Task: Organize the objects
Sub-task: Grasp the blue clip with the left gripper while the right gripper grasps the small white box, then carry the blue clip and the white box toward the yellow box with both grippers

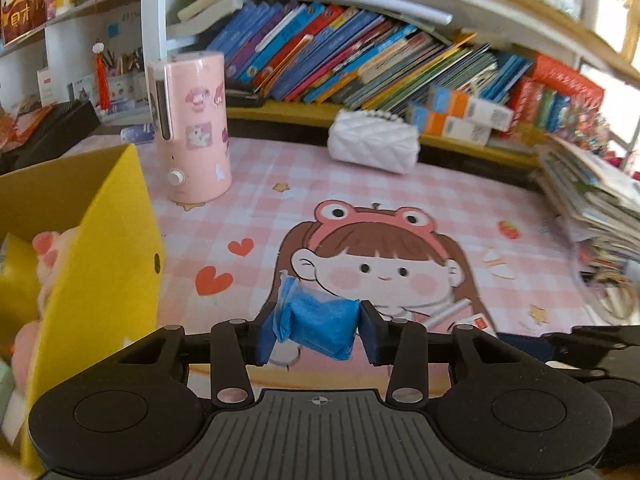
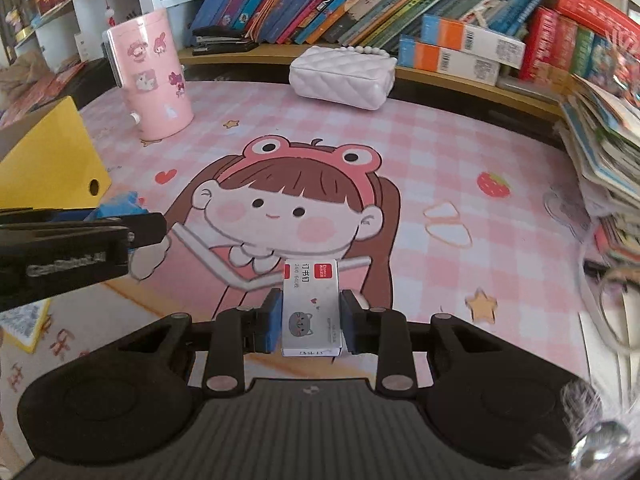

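Your left gripper [image 1: 320,330] is clamped on a crumpled blue plastic packet [image 1: 318,322], pads pressing both sides, low centre of the left wrist view. Your right gripper [image 2: 308,320] is clamped on a small white staple box [image 2: 311,312] with a red label and a grey cat print, low centre of the right wrist view; its far end sticks out past the fingertips.

Both loads look lifted off the pink cartoon desk mat [image 1: 400,184]. The likely destination is the yellow cardboard box [image 1: 104,248] at the left edge of the left view, already holding a pink plush toy [image 1: 48,252]. That's my read from the task, not something shown.

Risks from here:
- The blue packet is soft and pinched mid-body. It can squirm out if you swing fast or ease the squeeze early.
- The near wall of the yellow box sits just left of your left gripper. Come in low and you clip the wall and shove the box, or snag the packet on the rim.
- The plush fills part of the box, so the packet may perch on it and roll back out.
- In the right view your left gripper sits at mid left, near the right one. Converge both on the box together and they collide; go one at a time.
- The staple box is held by its rear half only. A knock on the protruding end pivots it in the pads.
- The pink cylindrical humidifier [image 1: 192,128] stands upper left behind the box; a wide sweep could tip it.
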The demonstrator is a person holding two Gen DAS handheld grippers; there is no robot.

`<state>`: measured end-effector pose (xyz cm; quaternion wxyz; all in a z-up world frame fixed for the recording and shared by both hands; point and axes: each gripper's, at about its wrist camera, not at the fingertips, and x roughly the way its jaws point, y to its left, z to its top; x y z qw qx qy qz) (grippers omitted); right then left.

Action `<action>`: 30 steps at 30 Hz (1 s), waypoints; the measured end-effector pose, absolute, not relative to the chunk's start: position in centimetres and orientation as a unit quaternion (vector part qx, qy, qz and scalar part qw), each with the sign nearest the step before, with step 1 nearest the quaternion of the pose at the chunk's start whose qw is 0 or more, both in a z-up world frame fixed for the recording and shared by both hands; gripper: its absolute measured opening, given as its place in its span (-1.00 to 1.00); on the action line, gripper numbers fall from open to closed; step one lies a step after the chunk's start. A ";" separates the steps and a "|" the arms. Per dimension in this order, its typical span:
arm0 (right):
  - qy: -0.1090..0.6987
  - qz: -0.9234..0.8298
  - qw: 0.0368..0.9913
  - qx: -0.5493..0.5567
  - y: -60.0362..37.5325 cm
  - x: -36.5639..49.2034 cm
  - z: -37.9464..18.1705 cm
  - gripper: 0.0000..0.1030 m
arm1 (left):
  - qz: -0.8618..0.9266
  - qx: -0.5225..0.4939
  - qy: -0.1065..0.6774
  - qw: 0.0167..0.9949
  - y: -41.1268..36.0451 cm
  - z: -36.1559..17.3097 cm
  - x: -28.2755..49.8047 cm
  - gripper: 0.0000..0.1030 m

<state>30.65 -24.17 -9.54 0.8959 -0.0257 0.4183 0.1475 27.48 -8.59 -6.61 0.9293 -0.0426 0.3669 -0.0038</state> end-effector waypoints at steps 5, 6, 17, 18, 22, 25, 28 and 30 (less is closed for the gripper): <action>0.422 0.129 0.897 -0.015 -24.1 27.2 -8.8 -0.45 | -0.020 -0.046 0.359 0.932 -8.3 -5.6 24.7 -0.22; 0.424 0.123 0.897 -0.014 -24.0 26.5 -8.7 -0.45 | -0.024 -0.046 0.356 0.933 -8.2 -5.5 24.2 -0.22; 0.404 0.098 0.909 -0.019 -21.6 19.1 -6.7 -0.45 | -0.061 -0.051 0.323 0.943 -5.8 -3.1 16.8 -0.22; 0.402 0.097 0.910 -0.020 -21.1 18.4 -6.5 -0.45 | -0.062 -0.051 0.320 0.944 -5.5 -3.0 16.2 -0.22; 0.398 0.098 0.912 -0.025 -19.4 15.7 -6.1 -0.45 | -0.067 -0.054 0.315 0.945 -3.8 -2.7 13.5 -0.22; 0.399 0.099 0.911 -0.028 -17.7 13.8 -5.9 -0.45 | -0.064 -0.056 0.319 0.944 -2.1 -2.9 11.3 -0.22; 0.402 0.104 0.909 -0.033 -16.0 12.0 -5.9 -0.45 | -0.054 -0.060 0.323 0.943 -0.2 -3.0 9.2 -0.22; 0.402 0.113 0.908 -0.039 -14.7 10.7 -5.9 -0.45 | -0.042 -0.063 0.325 0.943 1.3 -3.0 7.6 -0.22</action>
